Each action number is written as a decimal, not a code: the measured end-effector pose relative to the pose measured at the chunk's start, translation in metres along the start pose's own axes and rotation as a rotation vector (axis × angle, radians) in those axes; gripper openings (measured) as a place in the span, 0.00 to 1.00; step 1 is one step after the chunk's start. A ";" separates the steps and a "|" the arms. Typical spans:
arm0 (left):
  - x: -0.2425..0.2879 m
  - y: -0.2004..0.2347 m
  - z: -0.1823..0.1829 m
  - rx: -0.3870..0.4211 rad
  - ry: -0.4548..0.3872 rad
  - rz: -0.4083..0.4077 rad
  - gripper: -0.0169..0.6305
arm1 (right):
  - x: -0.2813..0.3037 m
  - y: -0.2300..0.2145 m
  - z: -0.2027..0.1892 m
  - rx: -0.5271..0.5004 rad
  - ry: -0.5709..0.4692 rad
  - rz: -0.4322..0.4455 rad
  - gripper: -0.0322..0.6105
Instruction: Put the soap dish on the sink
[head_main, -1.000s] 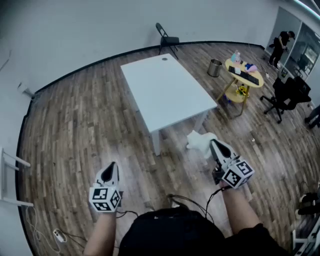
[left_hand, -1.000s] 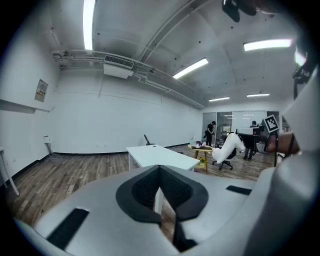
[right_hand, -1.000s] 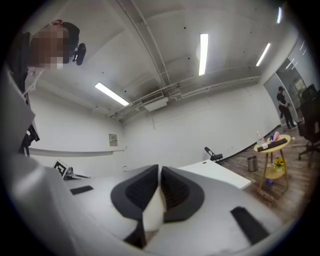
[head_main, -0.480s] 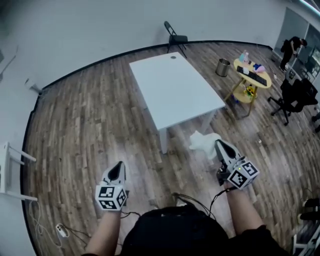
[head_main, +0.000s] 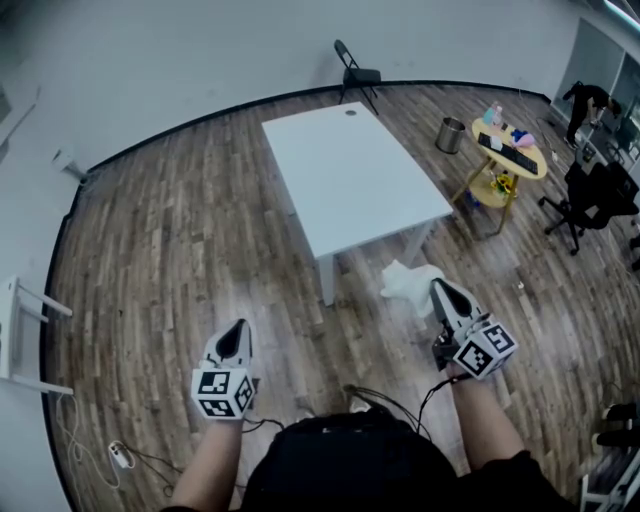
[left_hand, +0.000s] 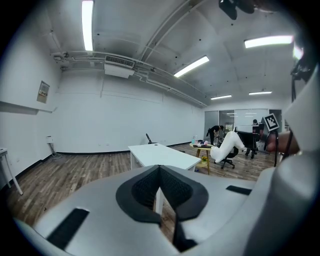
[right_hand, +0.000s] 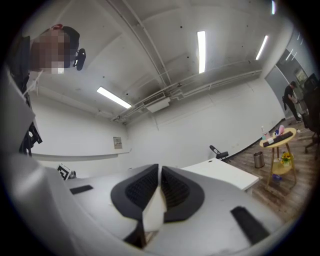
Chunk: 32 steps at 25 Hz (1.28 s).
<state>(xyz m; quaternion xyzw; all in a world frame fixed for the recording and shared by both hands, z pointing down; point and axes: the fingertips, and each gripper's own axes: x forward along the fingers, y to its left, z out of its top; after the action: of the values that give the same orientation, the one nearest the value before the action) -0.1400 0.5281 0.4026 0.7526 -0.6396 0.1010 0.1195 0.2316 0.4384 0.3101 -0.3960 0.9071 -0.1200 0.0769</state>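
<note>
Wood floor (head_main: 180, 230), bare white worktop (head_main: 350, 180) ahead, no sink in view. Right tool (head_main: 441, 292) clenched on a white piece, probably the soap dish (head_main: 408, 282) (edge-on, hard to read). Left tool (head_main: 236, 332) closed, empty. Neither moved in the last 1 s, so the carry hasn't started.

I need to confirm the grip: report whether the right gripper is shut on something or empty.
Shut on a white object: the right gripper pinches its edge; head view shows it jutting ahead.
</note>
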 end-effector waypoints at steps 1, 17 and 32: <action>0.001 -0.003 0.000 -0.001 0.000 0.001 0.01 | -0.001 -0.002 0.000 0.001 0.001 0.004 0.09; 0.032 -0.062 0.005 0.002 0.005 0.025 0.01 | -0.021 -0.057 0.010 -0.011 0.020 0.039 0.09; 0.046 -0.078 0.004 0.019 0.026 0.100 0.01 | 0.001 -0.099 -0.006 0.028 0.049 0.101 0.09</action>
<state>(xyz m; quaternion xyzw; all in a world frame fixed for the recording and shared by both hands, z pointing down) -0.0556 0.4960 0.4090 0.7195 -0.6738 0.1225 0.1155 0.2983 0.3737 0.3437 -0.3454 0.9259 -0.1381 0.0662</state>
